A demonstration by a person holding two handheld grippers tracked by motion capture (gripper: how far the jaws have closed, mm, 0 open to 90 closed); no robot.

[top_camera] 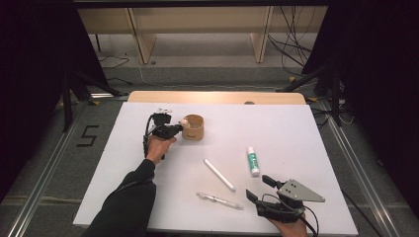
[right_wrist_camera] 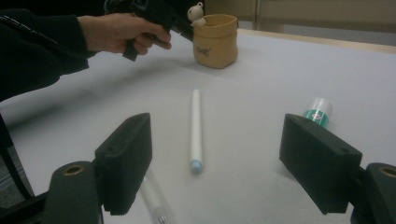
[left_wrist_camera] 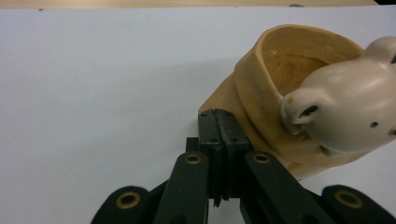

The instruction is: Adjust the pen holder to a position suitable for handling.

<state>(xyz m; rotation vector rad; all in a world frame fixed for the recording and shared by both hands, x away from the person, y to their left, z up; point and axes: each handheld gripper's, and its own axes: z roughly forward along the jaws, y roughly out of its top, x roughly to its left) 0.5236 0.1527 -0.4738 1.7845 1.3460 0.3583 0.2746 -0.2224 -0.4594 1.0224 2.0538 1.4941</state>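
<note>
- Covering most of the frame, white table [top_camera: 296, 133] w/ pale wood edge at far side; grey floor, wooden shelving, cables beyond.
- L claw [top_camera: 179, 129] jaws pressed together, nothing pinched between; tips just beside tan holder [top_camera: 193, 127], touching or not – can't tell.
- R claw [top_camera: 260, 188] spread wide, holding nothing, near front edge of table.
- Holder: soft rolled-rim cup, upright at table's far centre-left, small cream bear figure [left_wrist_camera: 348, 114] on its rim by L claw.
- White pen [top_camera: 219, 174] lies btw R claw jaws in right gripper view, apart from both.
- Glue stick [top_camera: 252, 161], green label, lying flat right of pen.
- Clear pen [top_camera: 220, 201] near front, left of R claw.
</note>
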